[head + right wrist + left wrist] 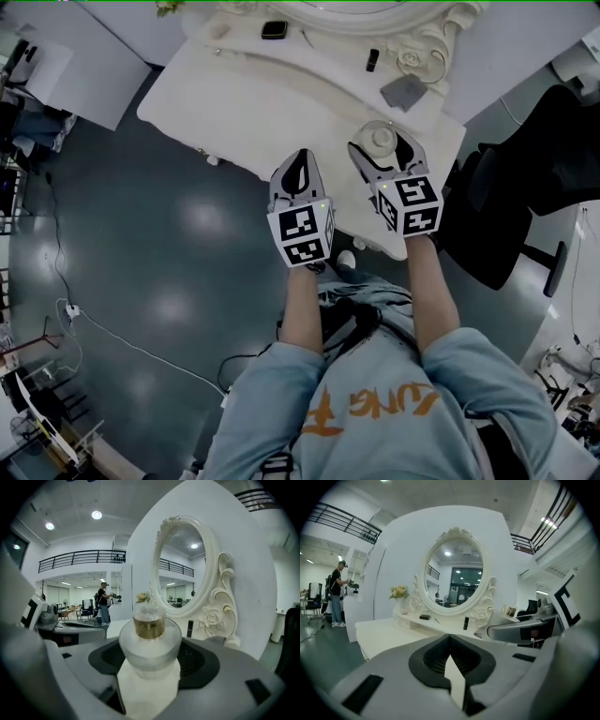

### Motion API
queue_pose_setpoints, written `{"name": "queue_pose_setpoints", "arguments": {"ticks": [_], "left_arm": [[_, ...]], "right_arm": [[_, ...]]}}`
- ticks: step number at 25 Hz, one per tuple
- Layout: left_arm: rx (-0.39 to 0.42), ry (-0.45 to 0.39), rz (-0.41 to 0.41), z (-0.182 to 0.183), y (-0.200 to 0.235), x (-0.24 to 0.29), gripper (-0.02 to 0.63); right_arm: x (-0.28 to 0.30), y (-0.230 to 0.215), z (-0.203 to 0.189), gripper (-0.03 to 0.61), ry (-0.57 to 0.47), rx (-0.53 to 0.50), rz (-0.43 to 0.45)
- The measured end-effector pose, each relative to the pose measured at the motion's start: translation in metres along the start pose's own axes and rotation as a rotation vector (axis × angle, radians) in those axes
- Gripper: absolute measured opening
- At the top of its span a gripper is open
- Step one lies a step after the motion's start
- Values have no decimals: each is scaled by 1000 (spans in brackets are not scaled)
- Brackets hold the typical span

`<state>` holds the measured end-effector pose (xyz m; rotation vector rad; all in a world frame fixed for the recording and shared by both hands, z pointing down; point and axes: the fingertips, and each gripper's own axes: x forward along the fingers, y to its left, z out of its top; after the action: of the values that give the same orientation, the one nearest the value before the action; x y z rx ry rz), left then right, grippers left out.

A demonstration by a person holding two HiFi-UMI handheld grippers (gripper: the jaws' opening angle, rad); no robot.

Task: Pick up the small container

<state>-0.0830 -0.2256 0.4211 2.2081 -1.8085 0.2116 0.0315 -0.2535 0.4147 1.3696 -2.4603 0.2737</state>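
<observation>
Right gripper view shows the small container [150,632], a round frosted jar with a golden band under its lid. It stands upright exactly between the two jaws of the right claw [150,644], and the dark pads press on its wide lower part from both sides, so I judge that the grasp itself is made. In the head view the same container sits in the right claw over the near right part of the white desk [234,103], close to the front edge and in front of the carved mirror frame [427,42]. What I cannot decide is whether the jar is lifted. Under it only white is visible, which may be the desk surface, and no view shows a gap or a shadow that would prove it is in the air. So, in my judgement, the reaching and the closing are done, and what is left is to raise the container clear of the desk, or to finish this raising if it is begun. The left claw [299,161] hangs just beside the right one, at the front edge of the desk. In the left gripper view its jaws are pressed together at the tips with nothing between them, so it takes no part in the holding.
</observation>
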Motion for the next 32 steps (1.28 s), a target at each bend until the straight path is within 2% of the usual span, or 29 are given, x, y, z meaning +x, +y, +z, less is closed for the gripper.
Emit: {"name": "queue_pose_setpoints", "arguments": {"ticks": [4, 13, 32], "left_arm": [[34, -65, -1, 26, -6, -2, 21], [87, -150, -17, 68, -24, -9, 21], [124, -168, 11, 84, -18, -9, 21]], "right_arm": [[-11, -6, 25, 336, -77, -16, 11], [-35, -21, 63, 336, -184, -42, 8], [-31, -23, 80, 336, -222, -73, 33]]}}
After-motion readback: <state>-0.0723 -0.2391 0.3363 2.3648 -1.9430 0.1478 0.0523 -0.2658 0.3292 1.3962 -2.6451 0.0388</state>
